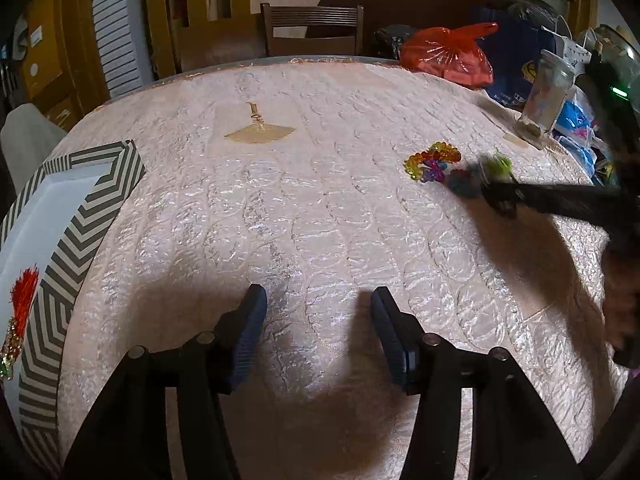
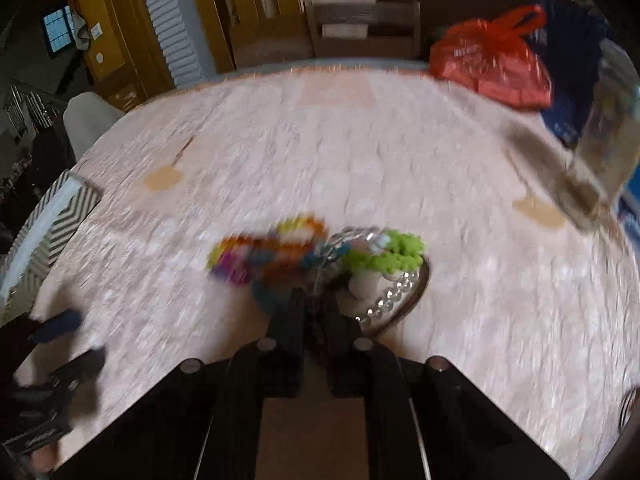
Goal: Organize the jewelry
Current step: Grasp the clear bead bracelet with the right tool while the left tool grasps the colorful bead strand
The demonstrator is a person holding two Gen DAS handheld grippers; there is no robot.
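Note:
A multicoloured bead bracelet (image 1: 432,159) lies on the pink tablecloth at the right; it shows blurred in the right wrist view (image 2: 272,254). My right gripper (image 2: 314,300) is shut on a clear bead bracelet (image 2: 394,294) with a green fuzzy charm (image 2: 386,254), just beside the coloured one; it also shows in the left wrist view (image 1: 480,184). My left gripper (image 1: 318,300) is open and empty over the cloth near the front. A striped box (image 1: 80,216) at the left holds a red tassel piece (image 1: 22,300).
A red plastic bag (image 1: 448,54), a dark blue bag (image 1: 516,60) and a clear jar (image 1: 546,96) crowd the far right. A wooden chair (image 1: 312,28) stands behind the table. Gold fan prints (image 1: 260,134) mark the cloth.

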